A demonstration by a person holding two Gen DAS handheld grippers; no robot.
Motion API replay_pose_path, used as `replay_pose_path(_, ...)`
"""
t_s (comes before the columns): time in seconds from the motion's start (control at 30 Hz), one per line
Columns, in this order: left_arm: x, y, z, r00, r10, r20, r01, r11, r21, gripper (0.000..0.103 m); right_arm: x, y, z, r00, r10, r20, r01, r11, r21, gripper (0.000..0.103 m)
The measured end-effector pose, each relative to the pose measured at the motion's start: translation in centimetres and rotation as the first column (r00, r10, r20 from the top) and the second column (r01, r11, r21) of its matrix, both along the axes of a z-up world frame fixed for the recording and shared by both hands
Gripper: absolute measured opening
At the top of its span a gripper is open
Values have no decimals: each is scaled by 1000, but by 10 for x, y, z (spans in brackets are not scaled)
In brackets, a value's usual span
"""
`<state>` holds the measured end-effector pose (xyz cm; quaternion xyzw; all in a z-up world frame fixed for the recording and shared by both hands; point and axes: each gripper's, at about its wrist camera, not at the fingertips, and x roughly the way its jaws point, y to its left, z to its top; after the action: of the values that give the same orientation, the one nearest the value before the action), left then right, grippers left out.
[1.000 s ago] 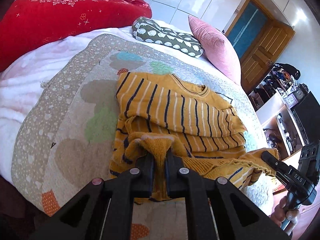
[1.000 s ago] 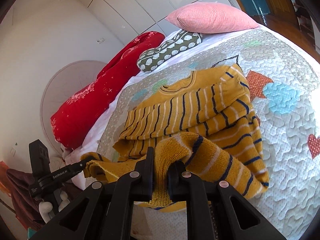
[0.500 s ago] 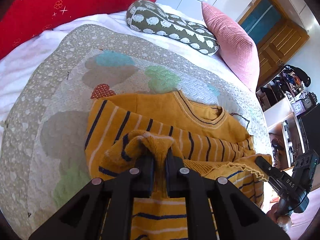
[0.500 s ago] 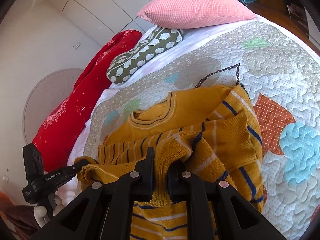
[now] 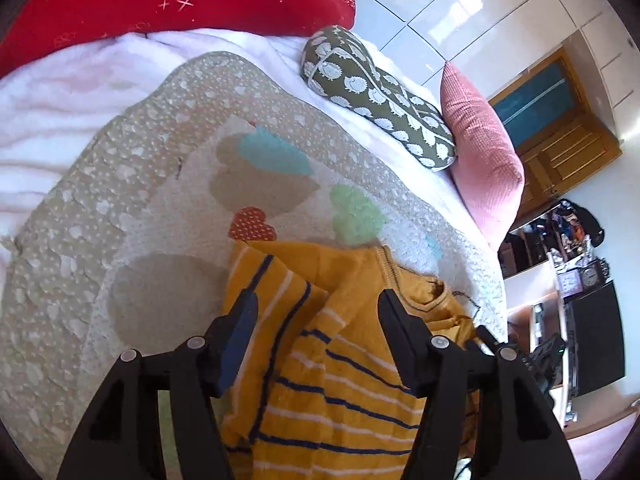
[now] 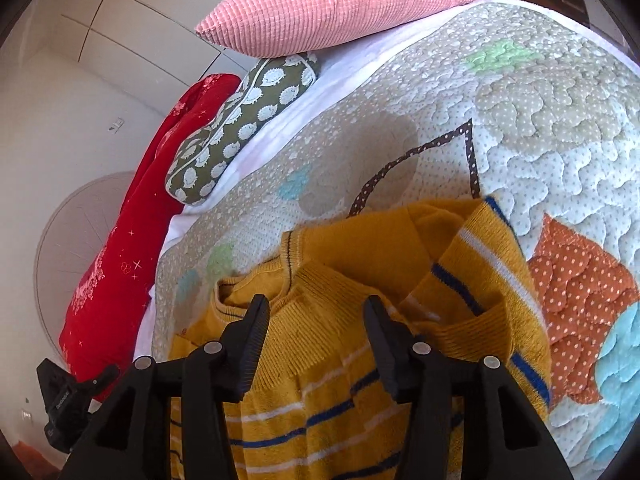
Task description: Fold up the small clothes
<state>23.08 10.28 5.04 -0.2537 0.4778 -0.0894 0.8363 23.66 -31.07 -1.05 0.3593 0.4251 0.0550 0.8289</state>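
Observation:
A small mustard-yellow knit sweater (image 5: 340, 380) with navy and white stripes lies folded on the patchwork quilt (image 5: 160, 208); its hem half is laid up over the body, near the collar (image 5: 416, 300). My left gripper (image 5: 316, 308) is open just above its left part, holding nothing. In the right wrist view the sweater (image 6: 360, 360) fills the lower middle, and my right gripper (image 6: 316, 316) is open over the folded hem near the collar (image 6: 256, 288), holding nothing. The left gripper's body (image 6: 68, 404) shows at the lower left there.
A pink pillow (image 5: 480, 152), a green hedgehog-print cushion (image 5: 376, 92) and a red blanket (image 5: 160, 0) lie at the head of the bed. A wooden door (image 5: 560, 128) and a cluttered shelf (image 5: 568, 248) stand to the right. The quilt's edge runs near the left.
Both grippers carried the sweater's hem forward toward the collar, then opened and let go. The hem now lies on the sweater's upper part.

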Motion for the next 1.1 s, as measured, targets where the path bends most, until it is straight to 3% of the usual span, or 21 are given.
replay_pose_path(0.17,-29,-15,-18,996,-84,-40,90,974,207,62,-23,16,28,996,69,57,-64,994,-90,53)
replay_pose_path(0.3,-56,-33,-44,980,-175,-90,194,938,288,60,-37,51,35,982,185,40,-176,970,-169,53)
replay_pose_path(0.37,-65,-43,-50,974,-205,-94,225,897,379,20,-38,70,37,973,229,30,-219,956,-194,53)
replay_pose_path(0.47,-72,-45,-49,979,-196,-52,199,883,426,19,-35,101,37,957,288,10,-279,933,-227,53)
replay_pose_path(0.6,-83,-42,-52,980,-196,27,166,891,423,19,-22,154,32,917,397,-40,-392,878,-273,34)
replay_pose_path(0.77,-89,-29,-60,975,-198,98,155,929,336,19,13,224,11,871,478,-114,-487,810,-327,33)
replay_pose_path(0.97,-95,-25,-52,965,-235,120,186,928,322,17,77,290,-22,824,499,-270,-567,735,-371,35)
replay_pose_path(1.03,-93,-20,-59,967,-232,109,192,938,289,17,83,303,-19,816,510,-270,-577,700,-420,35)
replay_pose_path(1.1,-89,-15,-66,970,-223,100,193,950,245,21,81,302,-4,821,530,-215,-569,721,-394,35)
